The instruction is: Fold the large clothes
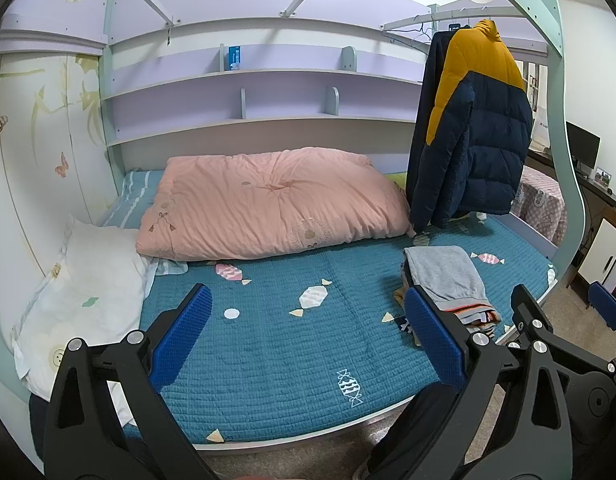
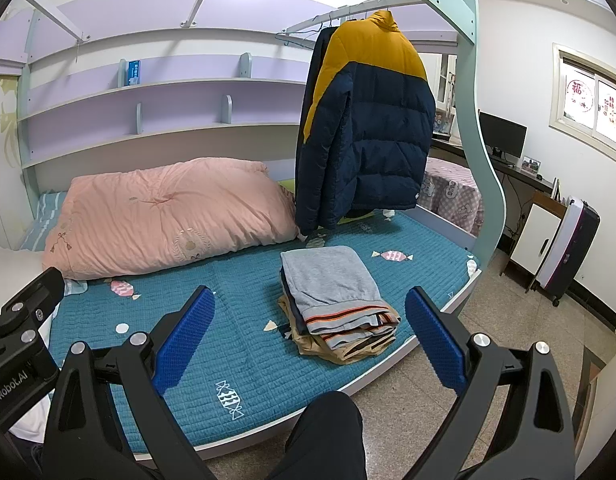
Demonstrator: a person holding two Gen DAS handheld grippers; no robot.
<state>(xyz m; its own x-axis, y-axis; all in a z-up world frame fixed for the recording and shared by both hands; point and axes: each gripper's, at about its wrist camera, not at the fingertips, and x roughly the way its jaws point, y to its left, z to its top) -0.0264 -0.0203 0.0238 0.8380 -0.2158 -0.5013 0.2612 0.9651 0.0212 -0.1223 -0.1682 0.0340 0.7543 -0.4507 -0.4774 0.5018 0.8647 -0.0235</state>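
Black left tool w/ "GenRobot.AI" lettering, both tools' jaws apart, right tool empty.

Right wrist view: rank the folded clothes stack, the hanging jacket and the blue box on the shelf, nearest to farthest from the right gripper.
From the right gripper:
1. Folded clothes stack, just ahead on the bed.
2. Hanging jacket, beyond, above the bed.
3. Blue box, upper-left shelf.

Counted one navy-and-mustard quilted puffer jacket hung from the rail, with one dark garment behind it. Counted one stack of folded clothes topped by a grey sweatshirt. Tallied one pink padded duvet, one white pillow, one teal quilted bedspread, one blue box on the lilac shelves, one black monitor, one purple-and-white suitcase.
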